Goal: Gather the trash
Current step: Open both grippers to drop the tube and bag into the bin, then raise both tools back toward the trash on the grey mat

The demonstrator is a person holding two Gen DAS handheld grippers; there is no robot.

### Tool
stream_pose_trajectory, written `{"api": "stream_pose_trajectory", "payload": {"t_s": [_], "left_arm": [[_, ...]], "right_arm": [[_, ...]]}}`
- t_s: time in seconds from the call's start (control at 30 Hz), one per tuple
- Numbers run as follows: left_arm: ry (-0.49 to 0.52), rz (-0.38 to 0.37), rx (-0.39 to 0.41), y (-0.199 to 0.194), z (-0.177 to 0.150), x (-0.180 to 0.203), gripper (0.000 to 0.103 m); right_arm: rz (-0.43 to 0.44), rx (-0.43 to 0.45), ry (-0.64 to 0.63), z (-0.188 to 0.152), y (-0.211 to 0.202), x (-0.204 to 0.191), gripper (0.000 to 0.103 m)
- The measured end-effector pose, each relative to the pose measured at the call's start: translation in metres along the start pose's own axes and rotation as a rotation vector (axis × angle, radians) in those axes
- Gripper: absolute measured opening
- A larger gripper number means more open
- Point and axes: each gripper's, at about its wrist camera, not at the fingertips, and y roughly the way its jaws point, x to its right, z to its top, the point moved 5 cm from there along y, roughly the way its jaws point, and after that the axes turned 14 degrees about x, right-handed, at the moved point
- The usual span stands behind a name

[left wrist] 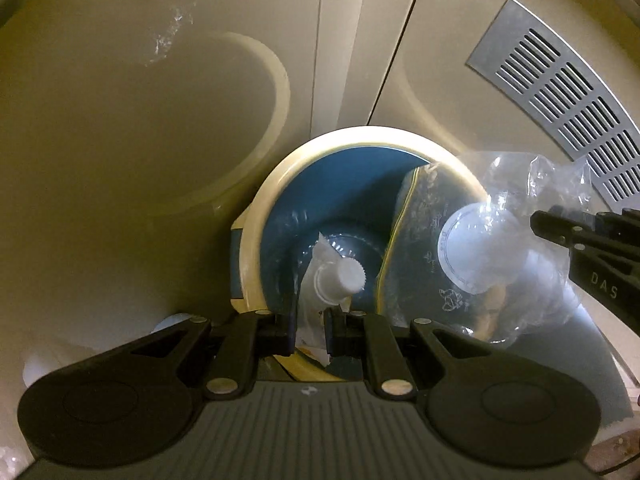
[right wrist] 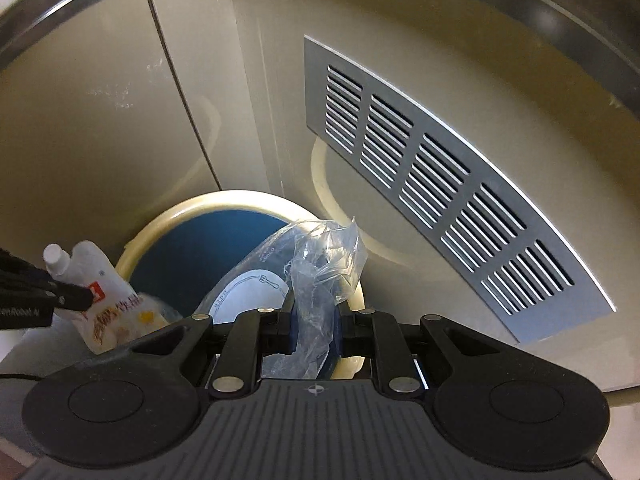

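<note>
A round bin (left wrist: 256,216) with a thick cream rim is seen from above, lined with a smooth blue bag (left wrist: 340,176). Flat beige cupboard doors (right wrist: 100,120) stand close behind it, and a grey metal vent (right wrist: 440,184) with thin slots is set in the door on the right. Little room is left between the rim and the doors.

The left gripper (left wrist: 311,326) is closed on a soft white pouch (left wrist: 320,292) with a ridged screw cap, held over the bin's mouth. The right gripper (right wrist: 316,330) is closed tight on a crinkly clear plastic bag (right wrist: 324,256) with a round white print, held over the right side of the rim. The two pieces of trash are near each other but apart.
</note>
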Motion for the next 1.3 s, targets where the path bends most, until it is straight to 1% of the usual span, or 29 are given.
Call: {"api": "stream_pose_trajectory", "payload": {"t_s": [0.1, 0.2, 0.23, 0.3, 0.33, 0.37, 0.4, 0.43, 0.47, 0.6, 0.77, 0.9, 0.97, 1.13, 1.3], "left_arm": [[0.002, -0.016, -0.013, 0.004, 0.002, 0.002, 0.015], [0.023, -0.008, -0.011, 0.002, 0.004, 0.007, 0.015], [0.029, -0.002, -0.005, 0.000, 0.006, 0.007, 0.018], [0.040, 0.000, 0.007, -0.009, 0.009, 0.015, 0.044], [0.045, 0.005, 0.017, -0.014, 0.010, 0.015, 0.074], [0.048, 0.016, 0.035, -0.020, 0.013, 0.016, 0.096], [0.051, 0.027, 0.064, -0.027, 0.015, 0.017, 0.100], [0.056, 0.032, 0.083, -0.032, 0.017, 0.018, 0.103], [0.062, 0.032, 0.085, -0.036, 0.019, 0.019, 0.103], [0.051, 0.026, 0.053, -0.046, 0.019, 0.020, 0.103], [0.050, 0.019, 0.065, -0.069, 0.017, 0.023, 0.103], [0.046, 0.024, 0.087, -0.094, 0.009, 0.026, 0.103], [0.035, 0.027, 0.098, -0.102, 0.004, 0.025, 0.103], [0.033, 0.036, 0.137, -0.124, -0.012, 0.027, 0.103], [0.039, 0.047, 0.185, -0.141, -0.028, 0.028, 0.103]], "right_arm": [[0.008, -0.003, -0.004, 0.002, 0.001, 0.000, 0.018], [0.022, -0.005, -0.005, 0.004, 0.003, 0.000, 0.019], [0.031, -0.010, 0.002, 0.005, 0.003, 0.000, 0.020], [0.042, -0.034, 0.013, 0.005, 0.005, 0.002, 0.037], [0.034, -0.041, 0.016, 0.005, 0.005, 0.003, 0.057], [0.020, -0.042, 0.016, 0.005, 0.003, 0.003, 0.072], [0.009, -0.041, 0.011, 0.006, 0.002, 0.002, 0.075], [0.007, -0.041, 0.005, 0.006, 0.000, 0.002, 0.077], [0.010, -0.044, 0.000, 0.006, -0.002, 0.002, 0.078], [0.005, -0.065, 0.006, 0.005, -0.011, 0.004, 0.082], [0.016, -0.062, 0.004, 0.007, -0.036, 0.002, 0.087], [0.033, -0.020, -0.009, 0.013, -0.065, 0.001, 0.090], [0.036, 0.011, -0.022, 0.014, -0.080, -0.001, 0.094], [0.049, 0.075, -0.058, 0.010, -0.109, -0.010, 0.098], [0.057, 0.113, -0.072, 0.005, -0.128, -0.013, 0.098]]}}
